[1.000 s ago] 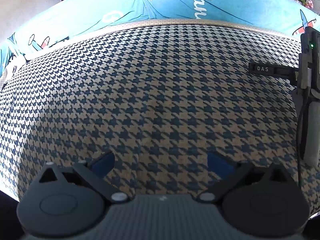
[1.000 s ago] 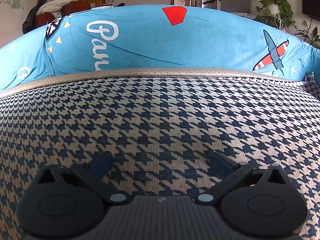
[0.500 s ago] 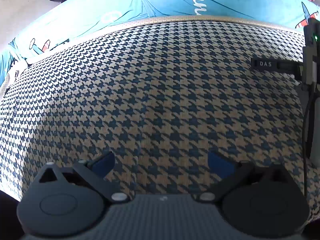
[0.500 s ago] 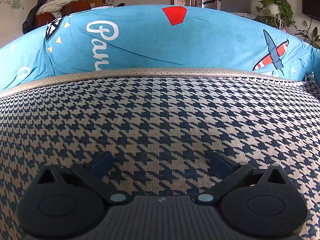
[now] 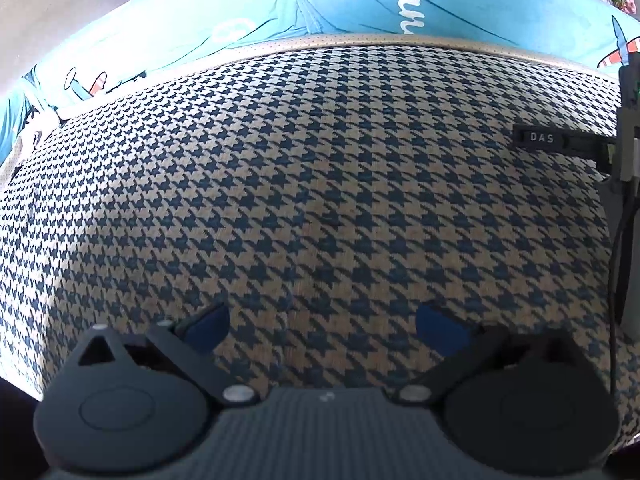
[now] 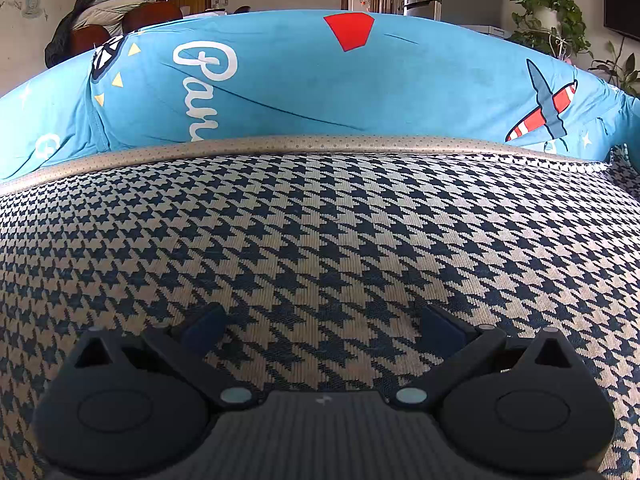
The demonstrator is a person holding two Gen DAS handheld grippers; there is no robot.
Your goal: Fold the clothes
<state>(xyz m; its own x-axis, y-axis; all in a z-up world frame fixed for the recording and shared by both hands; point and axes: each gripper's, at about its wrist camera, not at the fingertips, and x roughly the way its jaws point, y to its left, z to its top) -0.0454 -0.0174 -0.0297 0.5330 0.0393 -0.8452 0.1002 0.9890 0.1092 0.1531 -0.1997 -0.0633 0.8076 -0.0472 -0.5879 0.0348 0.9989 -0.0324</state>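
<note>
Both tongs are released and carry nothing. The left tongs point(image 5: 322, 324) hang low over the houndstooth cloth point(image 5: 304, 184), which fills the middle of the left view; the right tongs point(image 6: 324, 326) sit just above the same cloth point(image 6: 320, 248) in the right view. The cloth lies spread flat, its tan hem point(image 6: 320, 145) running across the upper middle, with a blue printed sheet point(image 6: 300, 80) behind it along the top. The right tongs' body shows at the right edge of the left view. By the look of it, the fold has not begun: this is the approach to a first grip. Next, each pair of tongs likely needs to drop onto a near edge or corner and pinch only one layer.
</note>
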